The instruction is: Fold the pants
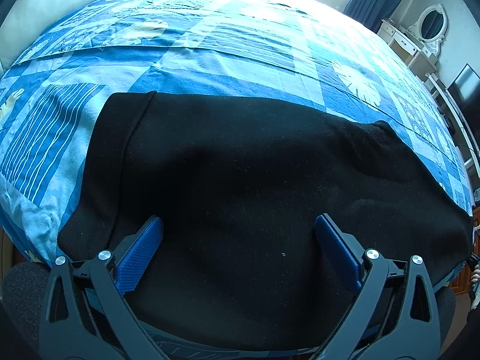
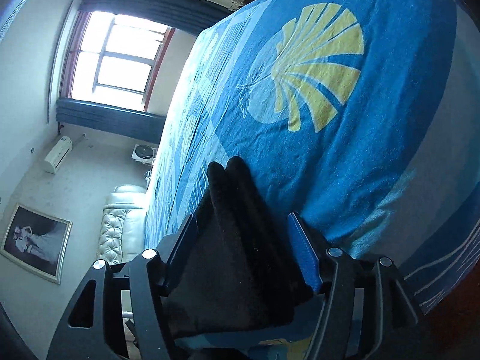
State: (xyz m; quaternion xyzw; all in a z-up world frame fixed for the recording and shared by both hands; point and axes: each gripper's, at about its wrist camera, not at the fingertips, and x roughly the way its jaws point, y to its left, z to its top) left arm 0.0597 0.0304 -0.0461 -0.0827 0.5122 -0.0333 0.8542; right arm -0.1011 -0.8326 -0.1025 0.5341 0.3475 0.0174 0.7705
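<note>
Pants (image 1: 240, 180), black, lie spread on the blue bed (image 1: 210, 54). Left gripper (image 1: 238, 228) gapes wide above them, holding nothing; right gripper (image 2: 240, 225) stands parted around a bunched fold.

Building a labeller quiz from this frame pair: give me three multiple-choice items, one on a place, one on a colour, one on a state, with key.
1. Where do the black fleece pants lie?
A. on the blue patterned bedspread
B. on the floor
C. on the white dresser

2. What colour is the big shell print on the bedspread?
A. red
B. yellow
C. green

3. How do the left tongs stand?
A. clamped on a hanger
B. shut on nothing
C. open over the pants

Key: 1 A, the dark cloth is spread flat on the bed cover in the left wrist view. 2 B, the fan-shaped print shows yellow in the right wrist view. 3 C, both blue pads stand far apart with only flat cloth below them.
</note>
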